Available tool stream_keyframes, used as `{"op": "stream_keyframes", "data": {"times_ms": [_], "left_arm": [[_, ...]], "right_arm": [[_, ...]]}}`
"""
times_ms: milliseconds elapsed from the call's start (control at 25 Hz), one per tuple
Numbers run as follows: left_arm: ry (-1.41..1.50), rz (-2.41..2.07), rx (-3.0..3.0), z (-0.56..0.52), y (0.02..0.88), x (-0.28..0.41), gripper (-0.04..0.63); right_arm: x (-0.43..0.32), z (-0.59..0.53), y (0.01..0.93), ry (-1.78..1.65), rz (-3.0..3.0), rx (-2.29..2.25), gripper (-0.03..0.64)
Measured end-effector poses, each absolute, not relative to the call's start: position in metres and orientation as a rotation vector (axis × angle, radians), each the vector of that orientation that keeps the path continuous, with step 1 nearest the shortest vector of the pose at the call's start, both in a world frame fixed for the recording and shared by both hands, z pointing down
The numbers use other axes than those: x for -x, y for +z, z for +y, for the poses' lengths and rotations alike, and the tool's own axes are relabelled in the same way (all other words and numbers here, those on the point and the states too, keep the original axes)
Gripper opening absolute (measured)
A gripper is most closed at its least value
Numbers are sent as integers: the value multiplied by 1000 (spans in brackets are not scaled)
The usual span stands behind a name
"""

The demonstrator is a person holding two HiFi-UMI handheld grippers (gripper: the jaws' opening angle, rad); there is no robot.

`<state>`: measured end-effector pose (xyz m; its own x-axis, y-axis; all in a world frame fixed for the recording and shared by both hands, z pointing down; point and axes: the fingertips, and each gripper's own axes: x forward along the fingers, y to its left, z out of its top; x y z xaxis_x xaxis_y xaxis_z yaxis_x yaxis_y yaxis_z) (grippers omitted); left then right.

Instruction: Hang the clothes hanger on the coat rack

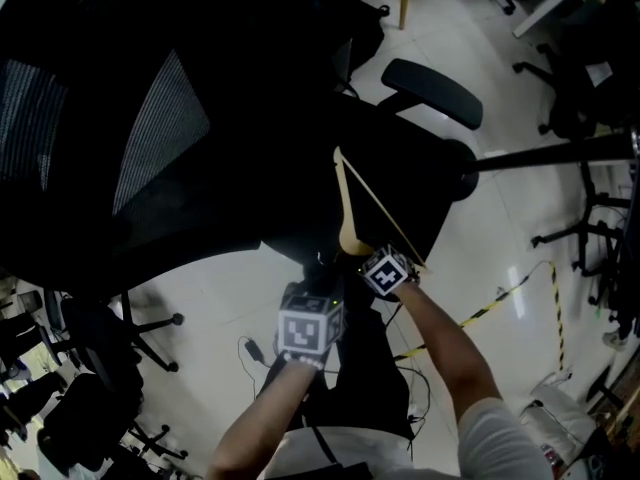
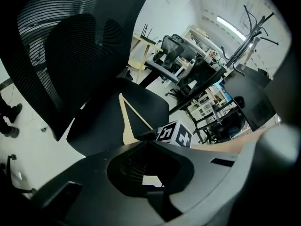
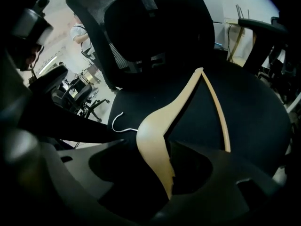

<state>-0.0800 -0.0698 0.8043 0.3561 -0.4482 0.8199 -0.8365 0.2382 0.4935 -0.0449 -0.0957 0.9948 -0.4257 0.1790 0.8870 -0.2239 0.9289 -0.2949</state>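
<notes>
"Clothes hanger first. Where does it lie?"

"Flat on the black seat of the office chair, its pale wooden shoulder toward the right gripper and its wire hook curling off to the left in that gripper's view."

"And the jaws there?"

"Spread wide. The broad shoulder runs down between them, one jaw on each side and close to the wood, but I see no squeeze on it."

"From the head view?"

"The right gripper sits at the near end of the hanger, over the seat's front edge. The left gripper hangs nearer the person, off the seat and clear of the hanger."

"The left jaws?"

"Drawn together, with nothing in them. Its own view shows the hanger beyond their tips."
</notes>
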Motion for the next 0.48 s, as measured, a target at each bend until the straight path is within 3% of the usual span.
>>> {"op": "stream_keyframes", "data": {"times_ms": [200, 480], "left_arm": [[378, -1277, -1376, -68, 804, 86, -12], [388, -1272, -1379, -60, 803, 81, -11]], "right_arm": [[47, -98, 1002, 308, -1935, -2, 299], [49, -96, 994, 267, -1943, 45, 218]]}}
